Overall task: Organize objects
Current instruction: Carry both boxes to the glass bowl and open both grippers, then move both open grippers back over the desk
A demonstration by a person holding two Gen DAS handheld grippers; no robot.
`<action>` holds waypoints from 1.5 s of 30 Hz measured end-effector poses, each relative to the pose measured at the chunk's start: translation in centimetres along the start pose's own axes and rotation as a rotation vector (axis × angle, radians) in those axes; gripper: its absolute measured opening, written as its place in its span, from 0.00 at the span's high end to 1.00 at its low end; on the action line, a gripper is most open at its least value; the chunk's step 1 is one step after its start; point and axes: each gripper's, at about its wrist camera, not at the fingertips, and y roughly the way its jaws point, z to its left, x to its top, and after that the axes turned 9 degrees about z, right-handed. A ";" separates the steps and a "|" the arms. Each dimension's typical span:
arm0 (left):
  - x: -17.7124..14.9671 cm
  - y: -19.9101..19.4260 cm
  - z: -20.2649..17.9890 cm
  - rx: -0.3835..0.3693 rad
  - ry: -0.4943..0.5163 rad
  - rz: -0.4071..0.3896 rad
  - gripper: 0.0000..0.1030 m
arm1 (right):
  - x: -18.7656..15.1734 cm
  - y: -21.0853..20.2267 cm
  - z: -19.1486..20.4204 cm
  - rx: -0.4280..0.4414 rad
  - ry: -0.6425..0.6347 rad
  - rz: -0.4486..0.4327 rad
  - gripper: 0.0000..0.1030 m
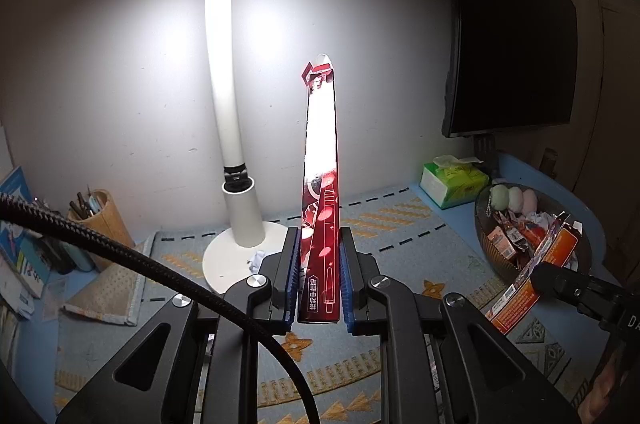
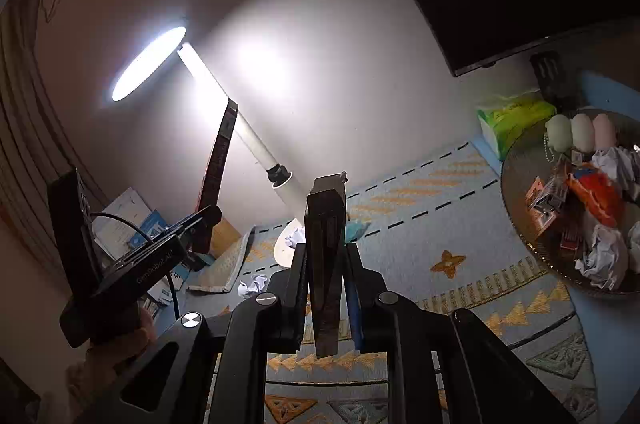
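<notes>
Desk is covered by a blue patterned mat (image 1: 400, 236) with orange motifs; everything sits on or around it. White desk lamp (image 1: 228, 96) stands at the back centre, head lit, which is why the held packaging glares. Dark monitor (image 1: 516, 36) hangs at the right rear on the wall side. Round dish (image 2: 520, 224) at the right holds wrappers, crumpled paper and three small plush pieces, so it likely serves as the catch-all for loose bits. Green tissue pack (image 1: 452, 184) sits just behind the dish. Pen holder (image 1: 102, 220) with pens stands at the left beside stacked books, probably the home for pen items.

Left gripper (image 1: 319, 276) has its fingers clamped on a long red pen box (image 1: 320, 152), held upright and lifted off the mat, gripped at its lower end so the long part clears the desk clutter. Right gripper (image 2: 326, 288) has its fingers pressed on a dark flat box (image 2: 326, 244), seen edge-on; in the left view an orange-labelled pack (image 1: 532, 280) sits at that gripper, likely the same item, cannot confirm. Both task items are in the air, not yet placed.

Small paper ball (image 2: 253, 284) lies on the mat near the lamp base, still loose.
</notes>
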 end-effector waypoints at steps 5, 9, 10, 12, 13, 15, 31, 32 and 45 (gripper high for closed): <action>1.4 1.3 -5.0 -0.066 0.061 0.011 0.86 | 1.9 -3.9 -2.9 0.008 0.053 -0.044 0.84; 2.3 2.2 -9.1 -0.125 0.096 0.009 0.86 | 2.5 -7.0 -6.0 0.036 0.126 -0.082 0.84; 2.5 2.4 -10.1 -0.141 0.106 0.012 0.86 | 2.7 -7.7 -6.6 0.013 0.130 -0.093 0.84; 2.9 3.0 -11.9 -0.171 0.132 0.020 0.86 | 3.1 -8.9 -8.4 0.016 0.163 -0.101 0.84; 3.0 3.2 -12.8 -0.183 0.145 0.021 0.86 | 3.3 -9.5 -9.5 0.036 0.190 -0.104 0.84; 3.3 3.7 -14.6 -0.211 0.168 0.024 0.86 | 3.6 -10.6 -11.4 0.048 0.233 -0.119 0.84; 1.3 13.1 -22.7 -0.361 0.253 0.213 0.00 | 8.6 -5.8 -21.8 -0.353 0.313 0.127 0.00; 1.1 13.2 -22.5 -0.354 0.247 0.196 0.00 | 8.7 -5.9 -21.4 -0.354 0.300 0.108 0.00; 2.4 9.5 -15.6 -0.241 0.159 0.160 0.00 | 9.9 -3.5 -14.3 -0.317 0.197 0.037 0.00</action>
